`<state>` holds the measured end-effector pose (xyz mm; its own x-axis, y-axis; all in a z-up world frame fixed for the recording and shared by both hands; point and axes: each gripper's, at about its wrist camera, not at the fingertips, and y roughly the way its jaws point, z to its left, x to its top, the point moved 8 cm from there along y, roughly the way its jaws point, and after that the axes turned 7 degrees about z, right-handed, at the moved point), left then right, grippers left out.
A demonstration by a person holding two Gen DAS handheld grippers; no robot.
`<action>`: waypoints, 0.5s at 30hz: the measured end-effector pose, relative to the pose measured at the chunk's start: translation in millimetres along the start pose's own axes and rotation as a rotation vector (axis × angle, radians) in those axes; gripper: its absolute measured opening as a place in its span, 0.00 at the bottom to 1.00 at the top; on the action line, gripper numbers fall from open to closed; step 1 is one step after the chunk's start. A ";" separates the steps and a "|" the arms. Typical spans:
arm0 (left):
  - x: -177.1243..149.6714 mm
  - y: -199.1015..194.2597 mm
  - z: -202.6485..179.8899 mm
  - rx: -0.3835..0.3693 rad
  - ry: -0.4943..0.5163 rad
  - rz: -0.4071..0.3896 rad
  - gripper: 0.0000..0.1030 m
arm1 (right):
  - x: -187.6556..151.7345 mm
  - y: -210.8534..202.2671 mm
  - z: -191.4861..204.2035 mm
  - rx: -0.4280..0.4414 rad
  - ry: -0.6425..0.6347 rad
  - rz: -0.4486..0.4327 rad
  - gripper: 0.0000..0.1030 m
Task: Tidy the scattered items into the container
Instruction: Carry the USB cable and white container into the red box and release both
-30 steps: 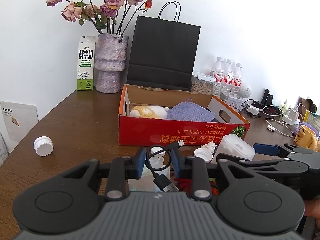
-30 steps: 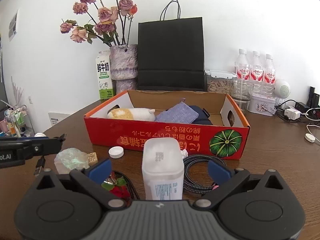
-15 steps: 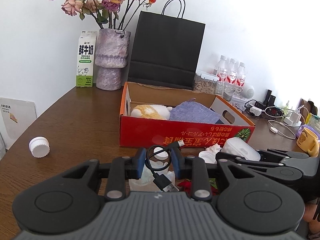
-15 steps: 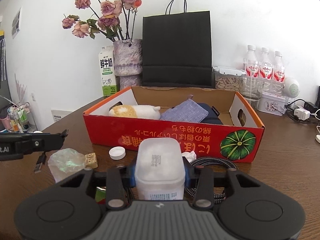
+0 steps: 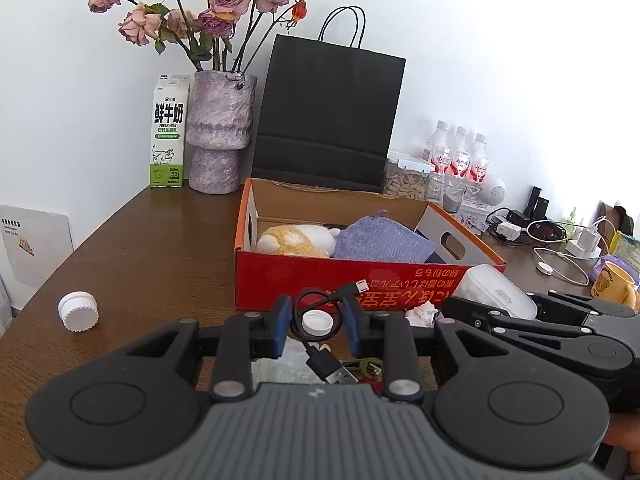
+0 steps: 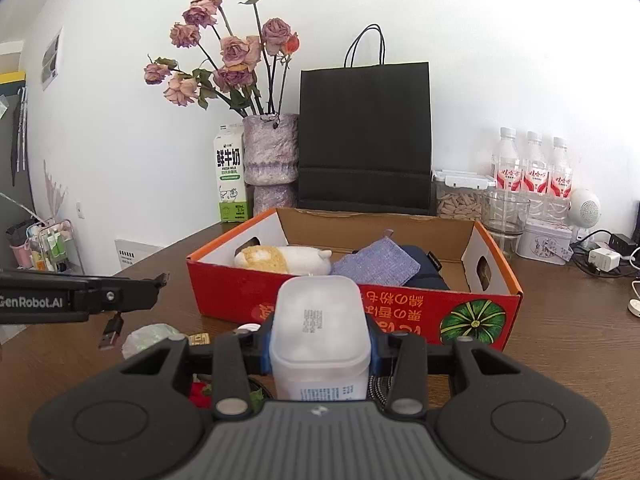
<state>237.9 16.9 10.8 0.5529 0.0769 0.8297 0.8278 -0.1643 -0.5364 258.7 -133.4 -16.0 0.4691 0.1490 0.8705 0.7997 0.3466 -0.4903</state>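
Scattered items are being gathered before the red cardboard box [image 6: 460,312] at frame centre: a white plastic tub [image 6: 319,336] is clamped in the right gripper [image 6: 319,354] at lower centre, while a coiled black USB cable [image 5: 320,320] is pinched by the left gripper [image 5: 313,326], 1 white cap [image 5: 78,311] lying at left.

Dark matt wood-grain table [image 5: 152,248], printed cardboard box [image 6: 400,308], frosted plastic tub [image 6: 320,320], rough stone-look vase [image 5: 220,120]
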 end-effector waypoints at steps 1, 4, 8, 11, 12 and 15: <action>1.6 -0.6 -1.1 -0.002 0.001 -0.004 0.28 | 2.2 -2.4 -0.3 0.000 -0.002 -0.008 0.39; 7.2 -1.9 -5.3 -0.008 0.004 -0.016 0.28 | 9.5 -9.4 -1.8 -0.001 -0.009 -0.029 0.39; 15.2 -3.9 -12.3 -0.018 0.012 -0.036 0.28 | 19.1 -17.1 -5.3 -0.005 -0.017 -0.056 0.39; 22.4 -4.4 -16.5 -0.025 0.018 -0.050 0.28 | 24.9 -19.9 -7.9 -0.010 -0.022 -0.070 0.39; 25.2 -4.4 -17.7 -0.028 0.019 -0.055 0.28 | 26.6 -20.5 -8.8 -0.011 -0.024 -0.074 0.39; 31.7 -4.7 -21.9 -0.035 0.023 -0.070 0.28 | 32.3 -21.8 -10.2 -0.015 -0.032 -0.088 0.39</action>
<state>249.5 -1.4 43.0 0.4908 0.0670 0.8687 0.8606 -0.1931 -0.4713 260.3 -145.6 22.4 0.3851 0.1482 0.9109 0.8427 0.3459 -0.4125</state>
